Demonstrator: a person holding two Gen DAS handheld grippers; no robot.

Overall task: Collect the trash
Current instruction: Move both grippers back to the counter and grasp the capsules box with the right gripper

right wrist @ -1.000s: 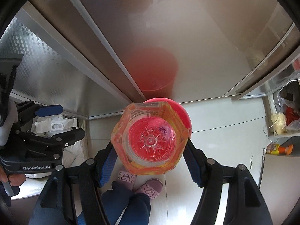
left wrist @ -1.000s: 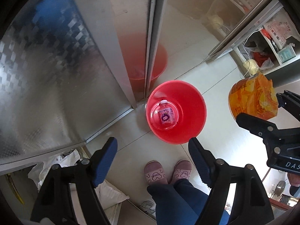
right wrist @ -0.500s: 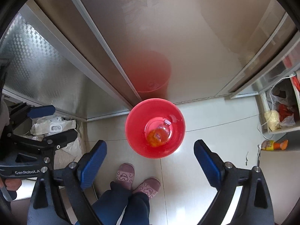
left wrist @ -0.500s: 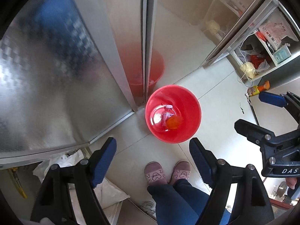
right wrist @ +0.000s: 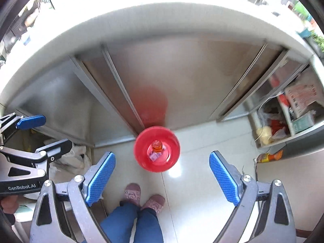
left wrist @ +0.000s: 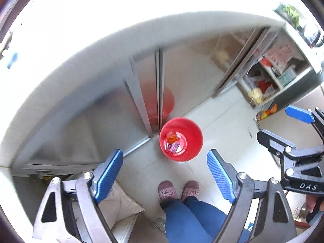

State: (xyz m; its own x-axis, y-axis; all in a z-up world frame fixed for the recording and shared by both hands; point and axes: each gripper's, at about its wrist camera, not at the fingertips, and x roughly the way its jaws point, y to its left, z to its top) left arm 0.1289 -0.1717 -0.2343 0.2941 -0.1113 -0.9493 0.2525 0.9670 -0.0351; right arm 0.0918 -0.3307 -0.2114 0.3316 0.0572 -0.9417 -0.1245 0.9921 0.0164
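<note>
Right gripper (right wrist: 162,179) had just released the orange plastic bottle (right wrist: 157,146) into the round red plastic bucket (right wrist: 141,158); both grippers, jaws wide and empty, rose away, so this piece was collected.

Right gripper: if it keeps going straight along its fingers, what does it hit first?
Probably the round red plastic bucket on the floor, or the orange bottle lying inside it. The open right gripper holds nothing and the path between looks free, though depth is hard to judge.
</note>
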